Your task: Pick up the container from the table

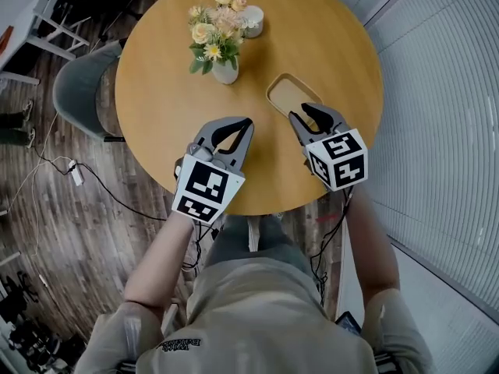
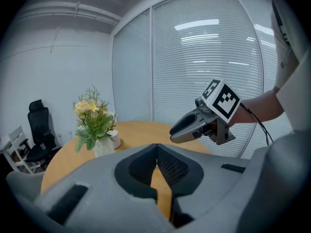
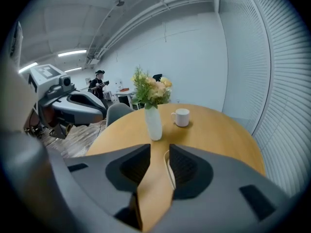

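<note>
The container (image 1: 287, 93) is a shallow tan tray with a pale rim, lying on the round wooden table (image 1: 171, 107) right of centre. My right gripper (image 1: 309, 113) hovers over its near end with the jaws a little apart. In the right gripper view only a strip of the container's rim (image 3: 167, 161) shows in the gap between the jaws of the right gripper (image 3: 160, 147). My left gripper (image 1: 248, 121) hangs over bare table left of the container, jaws together and empty. The left gripper view shows its joined tips (image 2: 156, 146) and the right gripper (image 2: 174, 131) ahead.
A white vase of flowers (image 1: 224, 70) stands just beyond both grippers, with a white mug (image 1: 253, 22) behind it. A grey chair (image 1: 78, 92) sits at the table's left. Slatted blinds (image 1: 444, 92) run along the right. Cables (image 1: 54, 166) lie on the wooden floor.
</note>
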A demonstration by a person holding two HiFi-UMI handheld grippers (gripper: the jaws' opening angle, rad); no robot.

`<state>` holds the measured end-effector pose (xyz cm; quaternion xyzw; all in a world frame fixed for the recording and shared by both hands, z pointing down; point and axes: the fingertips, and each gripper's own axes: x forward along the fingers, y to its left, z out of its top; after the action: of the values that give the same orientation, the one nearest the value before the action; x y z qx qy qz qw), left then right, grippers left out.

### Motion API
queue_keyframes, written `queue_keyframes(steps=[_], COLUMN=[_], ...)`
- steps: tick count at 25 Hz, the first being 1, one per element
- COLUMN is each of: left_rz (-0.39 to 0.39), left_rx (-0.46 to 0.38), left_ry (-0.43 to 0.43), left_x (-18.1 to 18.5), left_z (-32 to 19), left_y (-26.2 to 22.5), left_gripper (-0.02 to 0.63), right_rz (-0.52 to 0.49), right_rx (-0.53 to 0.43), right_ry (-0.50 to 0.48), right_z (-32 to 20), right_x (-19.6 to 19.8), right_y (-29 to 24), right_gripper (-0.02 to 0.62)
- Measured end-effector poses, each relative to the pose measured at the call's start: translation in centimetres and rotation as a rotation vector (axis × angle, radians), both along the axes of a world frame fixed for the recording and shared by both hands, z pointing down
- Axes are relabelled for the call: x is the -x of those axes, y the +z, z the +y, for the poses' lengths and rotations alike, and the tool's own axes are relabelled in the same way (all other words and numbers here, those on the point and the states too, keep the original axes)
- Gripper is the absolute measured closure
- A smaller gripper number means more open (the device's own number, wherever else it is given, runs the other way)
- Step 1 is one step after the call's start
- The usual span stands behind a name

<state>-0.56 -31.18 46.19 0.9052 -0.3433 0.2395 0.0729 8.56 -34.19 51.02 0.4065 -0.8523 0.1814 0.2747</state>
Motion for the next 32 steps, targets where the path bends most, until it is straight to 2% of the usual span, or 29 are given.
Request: queue_keyframes(steps=[9,17,26,32], left_rz=[-0.02,-0.026,-0.028,-0.022], left_rx=[0.086,0.177,0.223,0.232], left_ry=[0.003,0.011,0.006,0.003], left_x=[-0.4,-0.3,0.2,0.5], left_z=[-1.2,-0.7,-0.4,-0.4], left_y=[5.9,9.9,12.4,13.0], left_gripper=[0.586,0.586,0.586,0.586], right_rz=[0.077,0.176,0.31,0.384], right_rx=[0.111,0.191,0.236,0.233], right_ry=[-0.034,-0.071,-0.115,-0.144], right_z=[-1.1,-1.5,-2.0,-2.3], right_x=[0.7,1.1,1.2,1.2], right_y=[8.3,13.2,17.0,18.1], right_gripper=[0.489,0.489,0.491,0.508])
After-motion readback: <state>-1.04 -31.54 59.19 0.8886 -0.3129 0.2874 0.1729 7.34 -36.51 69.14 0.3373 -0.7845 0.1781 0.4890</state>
